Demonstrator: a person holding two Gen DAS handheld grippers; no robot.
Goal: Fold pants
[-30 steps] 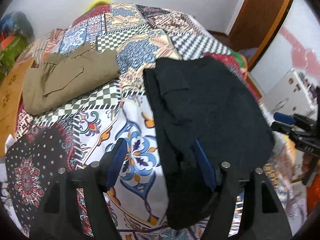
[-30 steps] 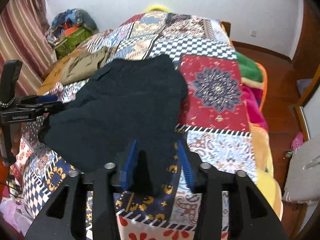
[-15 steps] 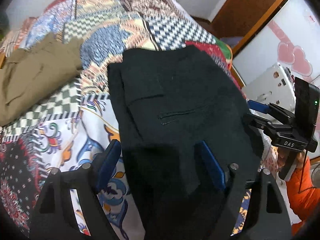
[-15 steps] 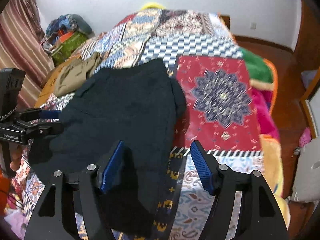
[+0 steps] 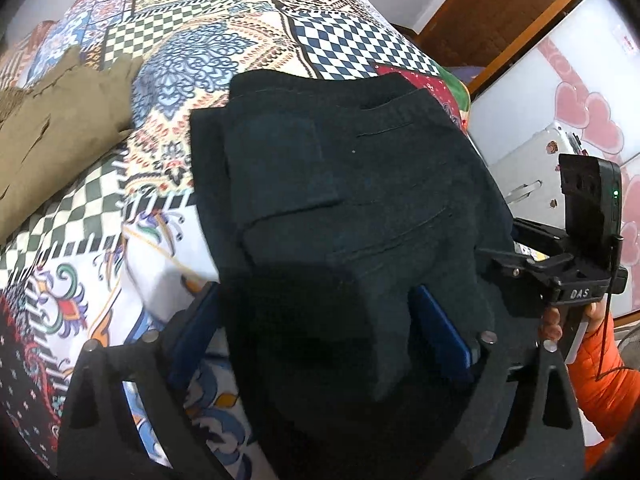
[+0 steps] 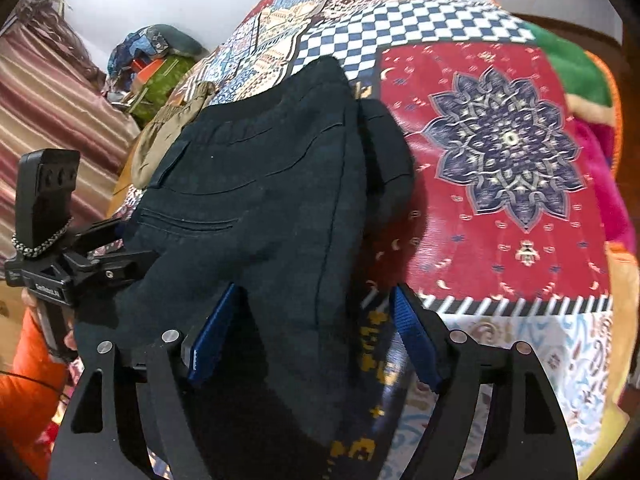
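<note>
Dark navy pants (image 5: 344, 208) lie folded on a patchwork bedspread (image 5: 248, 40), waistband at the far end. My left gripper (image 5: 316, 328) is open, its blue pads astride the near left part of the pants. My right gripper (image 6: 312, 332) is open over the pants' (image 6: 264, 208) near right edge, left pad over cloth, right pad over the bedspread (image 6: 512, 152). Each gripper shows in the other's view: the right one (image 5: 560, 276) at the pants' right side, the left one (image 6: 80, 268) at their left side.
Olive-brown pants (image 5: 52, 144) lie on the bed's far left, also in the right wrist view (image 6: 168, 132). A heap of clothes and bags (image 6: 156, 64) sits by a striped curtain. A white appliance (image 5: 540, 164) and a wooden door frame stand right of the bed.
Both grippers have moved forward and down toward the dark pants, now closer over the near edge. The right gripper opened wider over the last second. The pants lie as before.
</note>
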